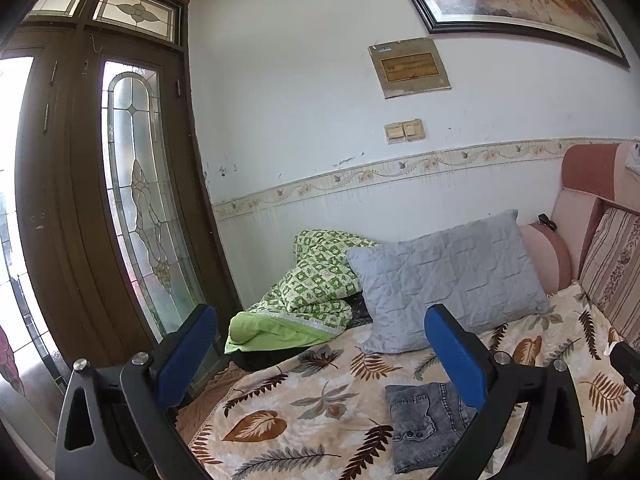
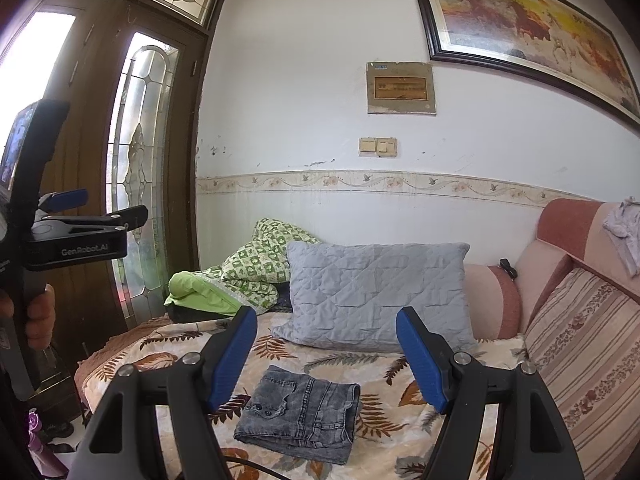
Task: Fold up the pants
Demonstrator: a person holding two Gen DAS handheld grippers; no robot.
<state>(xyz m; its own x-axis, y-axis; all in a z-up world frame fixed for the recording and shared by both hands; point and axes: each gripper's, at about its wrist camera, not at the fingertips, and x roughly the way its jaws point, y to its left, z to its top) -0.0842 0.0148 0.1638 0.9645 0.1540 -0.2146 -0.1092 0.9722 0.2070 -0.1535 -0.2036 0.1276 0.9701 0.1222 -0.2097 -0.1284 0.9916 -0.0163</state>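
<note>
The grey denim pants lie folded into a small flat packet on the leaf-patterned bed cover. They also show in the left wrist view, partly behind a blue finger. My right gripper is open and empty, held above and in front of the pants. My left gripper is open and empty, raised to the left of the pants. The left gripper also shows at the left edge of the right wrist view, held in a hand.
A grey quilted pillow and a green patterned blanket lie at the head of the bed. A striped cushion and pink sofa back stand on the right. A wooden glazed door is at the left.
</note>
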